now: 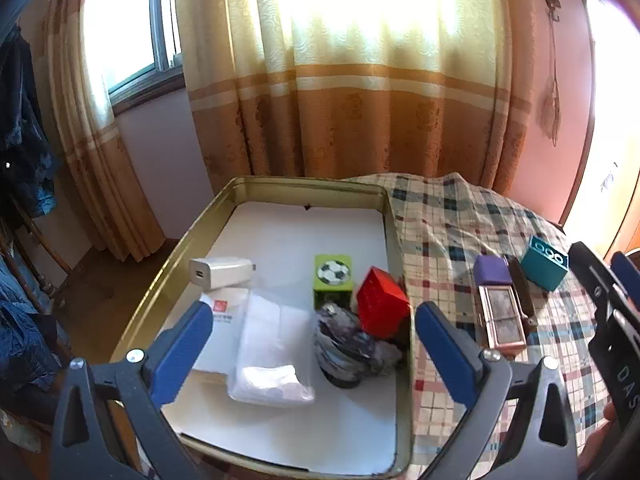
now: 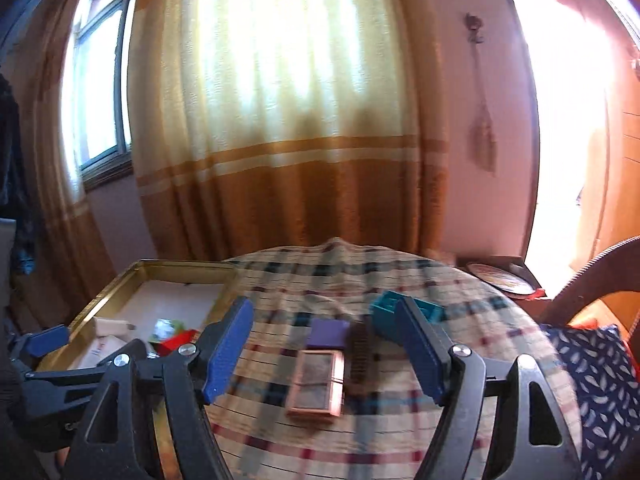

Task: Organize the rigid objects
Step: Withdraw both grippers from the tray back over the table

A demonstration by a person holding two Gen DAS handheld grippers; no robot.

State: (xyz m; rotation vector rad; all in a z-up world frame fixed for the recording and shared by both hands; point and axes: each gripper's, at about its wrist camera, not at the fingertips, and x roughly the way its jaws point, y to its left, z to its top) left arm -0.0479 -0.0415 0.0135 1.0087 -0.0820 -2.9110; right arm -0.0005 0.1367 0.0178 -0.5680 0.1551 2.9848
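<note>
left gripper (image 1: 312,344) and right gripper (image 2: 326,350), jaws spread, grasping nothing. plaid cloth (image 1: 460,224) bears gold tin tray (image 1: 304,182) holding red box (image 1: 380,300), football cube (image 1: 333,276), charger (image 1: 220,272); compact (image 2: 316,384), purple box (image 2: 328,332), teal box (image 2: 384,312) outside. curtains (image 1: 360,80), window (image 1: 120,20) behind.

I saw a gold-and-orange curtain (image 1: 340,92) backlit by strong sun. Left of the curtain sat a window (image 1: 132,32), right of it a pink wall (image 2: 476,128). Below the curtain lay a plaid tablecloth (image 2: 360,280).
</note>
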